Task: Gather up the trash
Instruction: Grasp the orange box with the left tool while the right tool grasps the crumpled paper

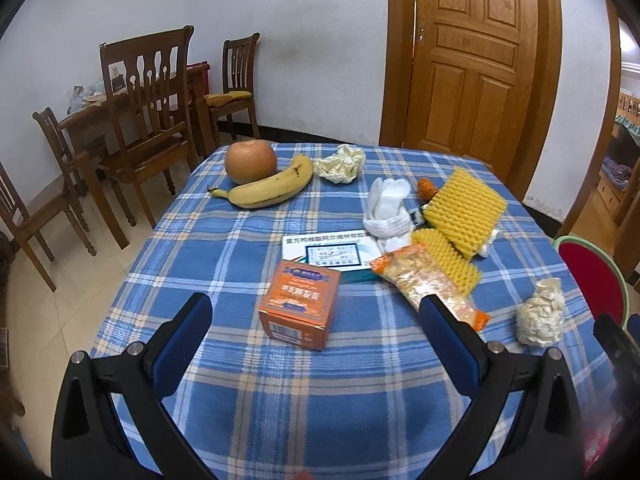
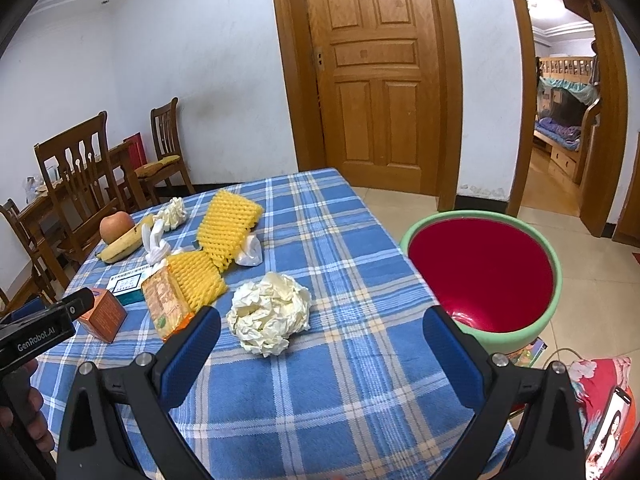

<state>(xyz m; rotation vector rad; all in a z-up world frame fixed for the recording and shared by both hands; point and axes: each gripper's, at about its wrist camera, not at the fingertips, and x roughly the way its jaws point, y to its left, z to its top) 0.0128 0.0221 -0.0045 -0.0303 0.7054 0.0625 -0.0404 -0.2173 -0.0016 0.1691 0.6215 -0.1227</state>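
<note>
A blue plaid table (image 1: 320, 380) holds trash. In the left wrist view my left gripper (image 1: 316, 320) is open just in front of an orange box (image 1: 299, 304). Beyond it lie a white-and-teal medicine box (image 1: 328, 254), a snack packet (image 1: 428, 284), yellow foam nets (image 1: 464, 210), a white glove (image 1: 390, 208) and crumpled paper balls (image 1: 342, 163) (image 1: 540, 314). In the right wrist view my right gripper (image 2: 320, 330) is open, with a crumpled paper ball (image 2: 270, 310) lying between and just beyond its fingertips. A green bin with a red inside (image 2: 484, 272) stands beside the table's right edge.
An apple (image 1: 251, 160) and a banana (image 1: 270, 188) lie at the table's far left. Wooden chairs (image 1: 148, 108) and a dining table stand left of it. A wooden door (image 2: 380, 72) is behind, and an open doorway (image 2: 560, 120) is at the right. A person's hand (image 2: 24, 412) holds the left gripper.
</note>
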